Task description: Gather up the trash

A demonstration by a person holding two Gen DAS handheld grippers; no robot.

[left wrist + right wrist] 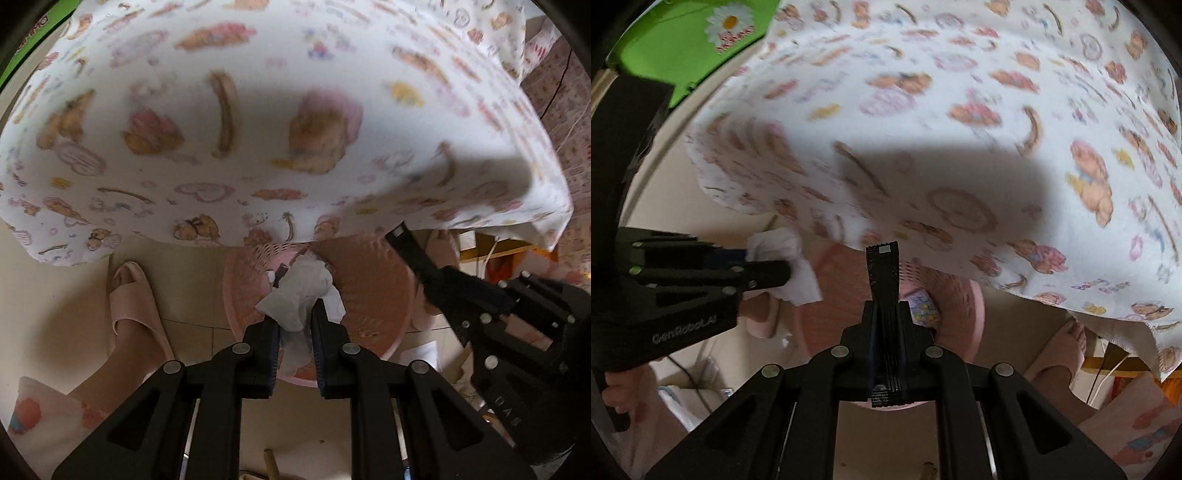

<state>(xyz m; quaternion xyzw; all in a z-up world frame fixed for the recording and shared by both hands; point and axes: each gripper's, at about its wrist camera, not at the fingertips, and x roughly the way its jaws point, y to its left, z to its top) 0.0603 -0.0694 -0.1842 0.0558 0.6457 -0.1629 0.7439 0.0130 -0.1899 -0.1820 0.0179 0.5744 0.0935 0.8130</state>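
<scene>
Gripping a crumpled white tissue (301, 295), the left gripper (295, 325) has its black jaws nearly closed, the pads pressing the wad from both sides. The tissue is soft, creased and irregular in shape, with loose corners flaring past the fingertips. It hangs over a round pink perforated basket (369, 295) on the pale tiled floor (66, 302).

The right gripper (884, 321) is clamped almost fully closed on a black sachet (882, 269). This wrapper is flat, narrow and strip-shaped, with a serrated end edge and a small pale square near that end. Its long axis runs along the fingers, the free end pointing forward toward the basket (960, 306).

A white cloth (258, 129) printed with bears and hearts drapes over the table edge above the basket. Pink slippers (129, 295) flank the basket.
</scene>
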